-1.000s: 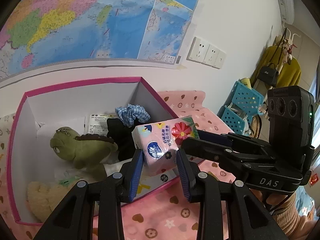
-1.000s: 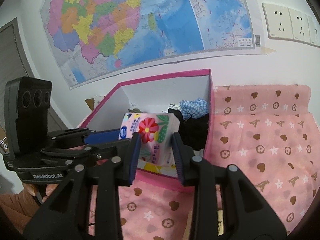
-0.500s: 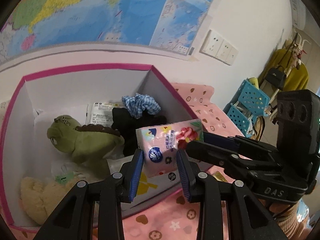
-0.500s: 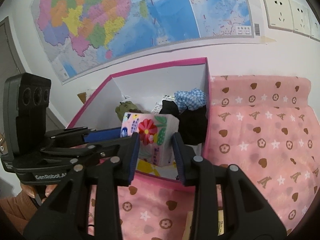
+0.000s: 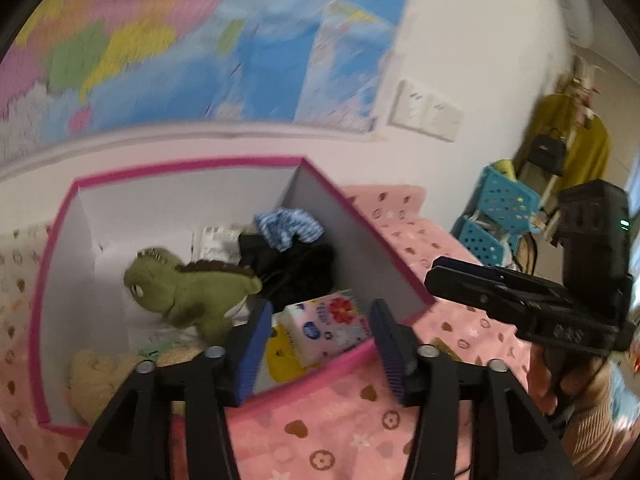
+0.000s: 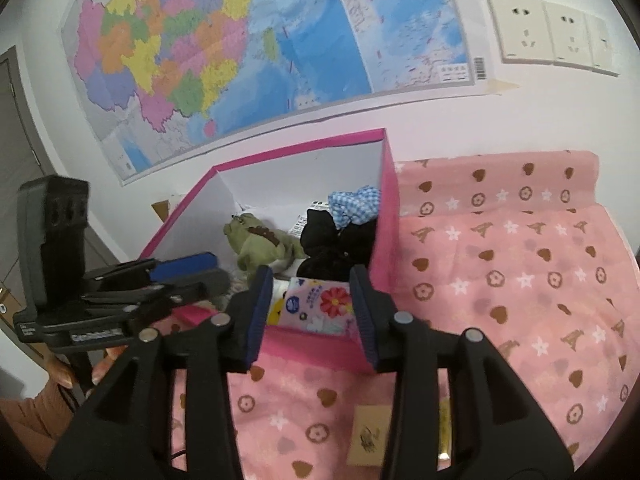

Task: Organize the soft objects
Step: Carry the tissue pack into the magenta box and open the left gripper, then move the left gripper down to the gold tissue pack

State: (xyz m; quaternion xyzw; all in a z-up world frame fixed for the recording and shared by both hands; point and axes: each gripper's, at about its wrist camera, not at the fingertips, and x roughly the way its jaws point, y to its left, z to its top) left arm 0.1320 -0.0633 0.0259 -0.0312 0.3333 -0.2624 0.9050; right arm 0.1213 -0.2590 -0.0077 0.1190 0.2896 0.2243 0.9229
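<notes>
A pink flowered tissue pack [image 5: 325,327] [image 6: 320,307] lies inside the pink-rimmed white box [image 5: 362,220] [image 6: 387,204], in its near right corner. My left gripper [image 5: 320,340] hovers over the box's front wall. Its jaws are opening and the pads stand clear of the pack on both sides. My right gripper [image 6: 312,314] comes from the other side, jaws also opening, with the pack lying lower between and beyond its pads. The box also holds a green dinosaur plush [image 5: 188,286] [image 6: 260,244], black cloth [image 5: 298,268] [image 6: 336,246] and a blue checked scrunchie [image 5: 288,224] [image 6: 356,205].
A cream plush [image 5: 100,376] and a yellow item [image 5: 280,354] lie at the box's front. The box stands on a pink heart-patterned cloth [image 6: 520,280] against a wall with a map [image 6: 240,48]. Blue baskets [image 5: 496,208] stand at the right. A cardboard tag [image 6: 368,432] lies near.
Both grippers held the tissue pack above the box's front wall. Their jaws have spread and the pack has dropped into the box's near right corner.
</notes>
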